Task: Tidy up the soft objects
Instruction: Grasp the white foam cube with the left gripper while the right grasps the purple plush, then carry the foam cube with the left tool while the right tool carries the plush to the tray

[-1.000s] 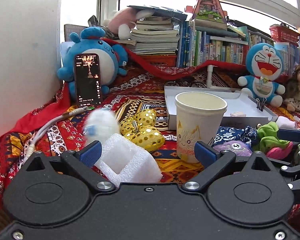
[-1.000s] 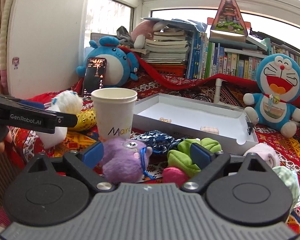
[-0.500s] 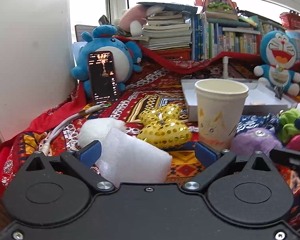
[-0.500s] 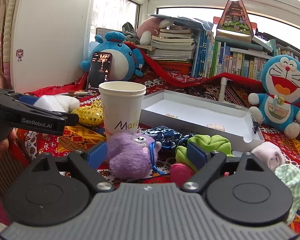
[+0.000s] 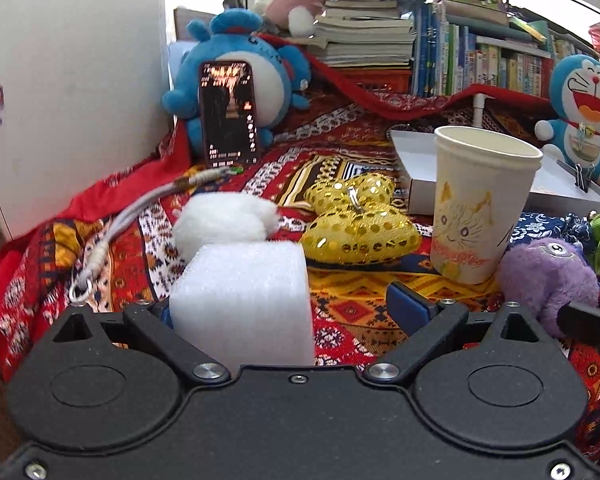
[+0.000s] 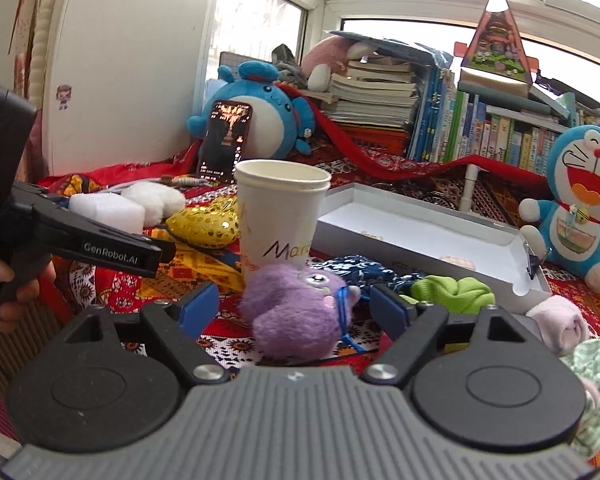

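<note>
A counter draped in a red patterned cloth (image 5: 360,304) carries everything. Taking the paper cup (image 5: 480,204) as the landmark: a gold sequined heart (image 5: 360,228) lies just to its left, a white fluffy toy (image 5: 224,220) and a white foam block (image 5: 244,296) farther left. A purple plush (image 6: 296,312) sits in front of the cup, a grey tray (image 6: 420,236) behind and to the right, a green cloth (image 6: 452,292) to the right.

Left pad of left hand-held gripper (image 5: 288,308) behind white foam block (image 5: 242,300).
</note>
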Demonstrator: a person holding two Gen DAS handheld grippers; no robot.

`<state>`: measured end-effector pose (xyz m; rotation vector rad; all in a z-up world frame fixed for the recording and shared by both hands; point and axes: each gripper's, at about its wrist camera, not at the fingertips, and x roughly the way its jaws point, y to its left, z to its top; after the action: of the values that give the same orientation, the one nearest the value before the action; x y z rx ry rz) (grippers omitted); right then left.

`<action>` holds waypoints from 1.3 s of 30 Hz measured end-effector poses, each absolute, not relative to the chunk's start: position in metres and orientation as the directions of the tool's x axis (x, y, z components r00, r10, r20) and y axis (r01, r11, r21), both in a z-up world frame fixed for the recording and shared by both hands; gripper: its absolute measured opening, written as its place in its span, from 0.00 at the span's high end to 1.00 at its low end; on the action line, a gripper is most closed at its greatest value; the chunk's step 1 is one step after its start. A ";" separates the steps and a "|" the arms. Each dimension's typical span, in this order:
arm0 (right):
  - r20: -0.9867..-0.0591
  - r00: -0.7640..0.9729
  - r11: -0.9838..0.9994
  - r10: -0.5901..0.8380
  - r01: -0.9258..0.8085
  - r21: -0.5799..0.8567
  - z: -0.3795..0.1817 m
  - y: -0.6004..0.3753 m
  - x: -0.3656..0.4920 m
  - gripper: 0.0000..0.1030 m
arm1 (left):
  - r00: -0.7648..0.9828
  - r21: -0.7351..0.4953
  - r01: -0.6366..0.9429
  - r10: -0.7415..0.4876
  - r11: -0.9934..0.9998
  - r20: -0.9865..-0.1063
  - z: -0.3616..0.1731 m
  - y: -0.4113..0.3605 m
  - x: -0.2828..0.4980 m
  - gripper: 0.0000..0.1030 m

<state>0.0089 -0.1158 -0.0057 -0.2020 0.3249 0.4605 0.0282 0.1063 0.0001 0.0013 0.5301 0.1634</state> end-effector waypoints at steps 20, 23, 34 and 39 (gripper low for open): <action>-0.387 0.848 0.886 0.362 -0.442 -0.140 -0.020 -0.098 0.031 0.20 | 0.860 0.045 -0.170 0.171 0.984 -0.480 0.013 0.113 0.022 0.49; -0.388 0.851 0.887 0.353 -0.436 -0.149 -0.021 -0.097 0.032 0.31 | 0.869 0.044 -0.158 0.161 0.986 -0.468 0.020 0.110 0.021 0.49; -0.340 0.868 0.897 0.362 -0.423 -0.124 -0.004 -0.106 0.025 0.36 | 0.891 0.031 -0.119 0.121 0.992 -0.438 0.046 0.107 0.029 0.49; -0.306 0.881 0.901 0.361 -0.414 -0.129 0.009 -0.110 0.021 0.36 | 0.905 0.022 -0.097 0.098 0.995 -0.415 0.065 0.109 0.039 0.49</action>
<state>0.0211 -0.1100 0.0092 -0.1933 0.2811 0.4060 0.0391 0.1086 0.0655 0.0007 0.4284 0.1006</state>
